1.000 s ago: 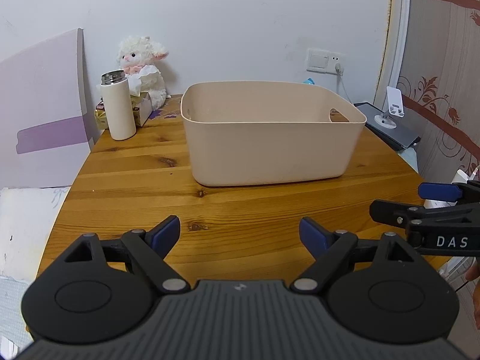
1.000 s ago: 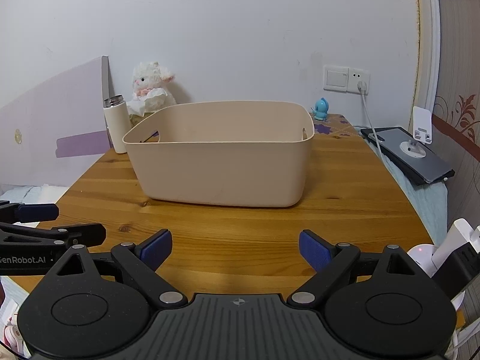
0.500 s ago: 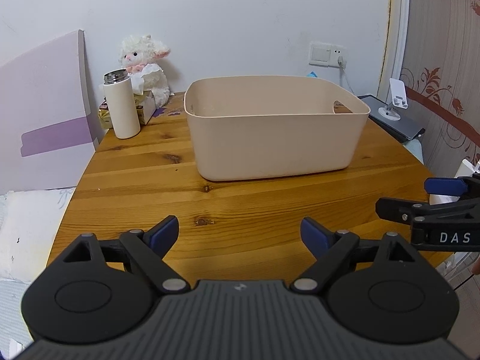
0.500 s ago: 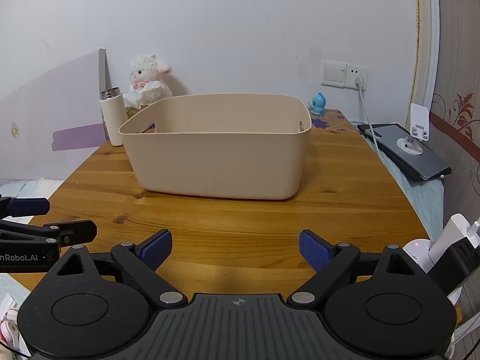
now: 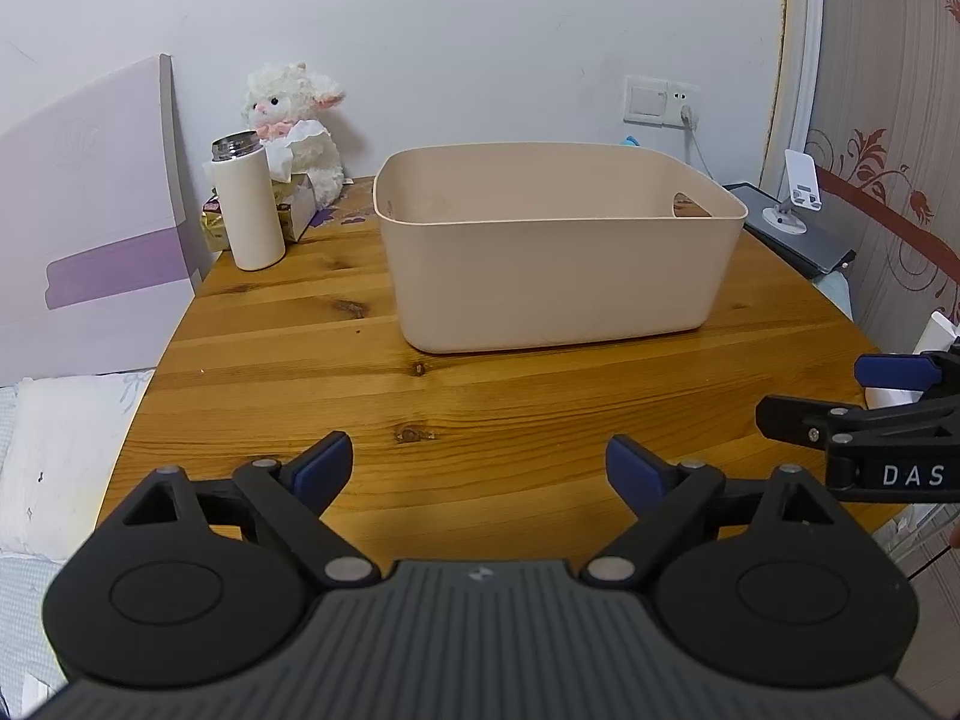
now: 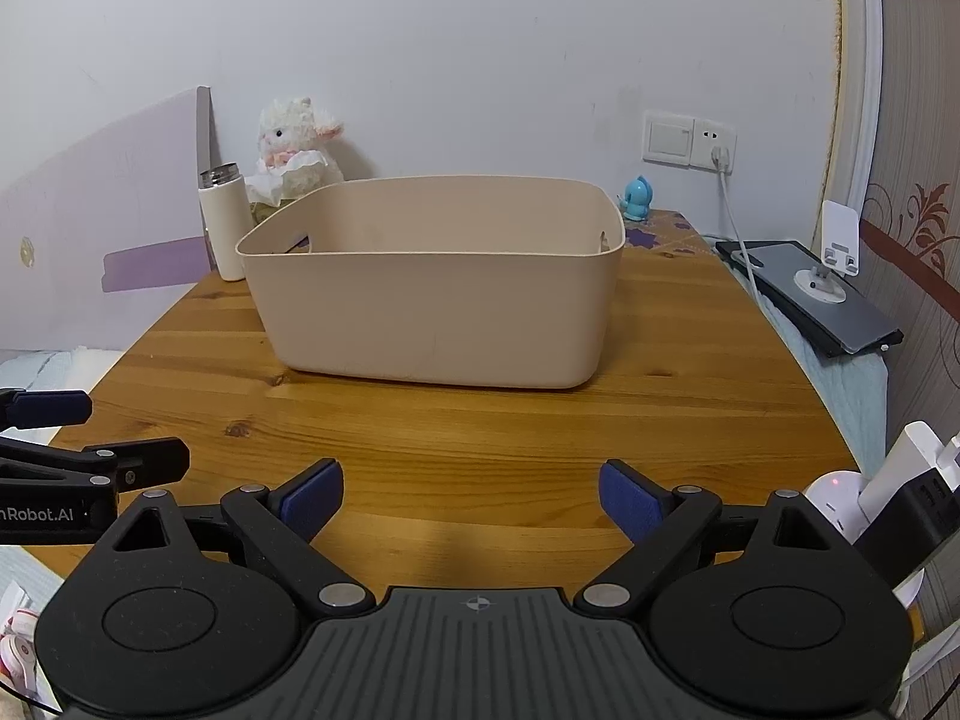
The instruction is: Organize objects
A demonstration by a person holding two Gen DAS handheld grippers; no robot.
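A beige plastic bin (image 5: pixel 558 252) stands on the round wooden table (image 5: pixel 480 408); it also shows in the right wrist view (image 6: pixel 438 282). A white thermos (image 5: pixel 249 204), a plush lamb (image 5: pixel 297 120) and a tissue box (image 5: pixel 294 204) stand at the table's back left. A small blue figurine (image 6: pixel 637 199) stands behind the bin on the right. My left gripper (image 5: pixel 478 468) is open and empty above the table's near edge. My right gripper (image 6: pixel 471 495) is open and empty beside it, on its right.
A purple-and-white panel (image 5: pixel 90 204) leans at the left. A dark tablet (image 6: pixel 810 297) with a white phone stand (image 6: pixel 834 258) lies at the right beside the table. A charging cable (image 6: pixel 735 222) hangs from the wall socket. White bedding (image 5: pixel 60 450) lies at lower left.
Both grippers have pulled back and risen slightly, so the bin looks smaller and farther away. Both stay open and empty.
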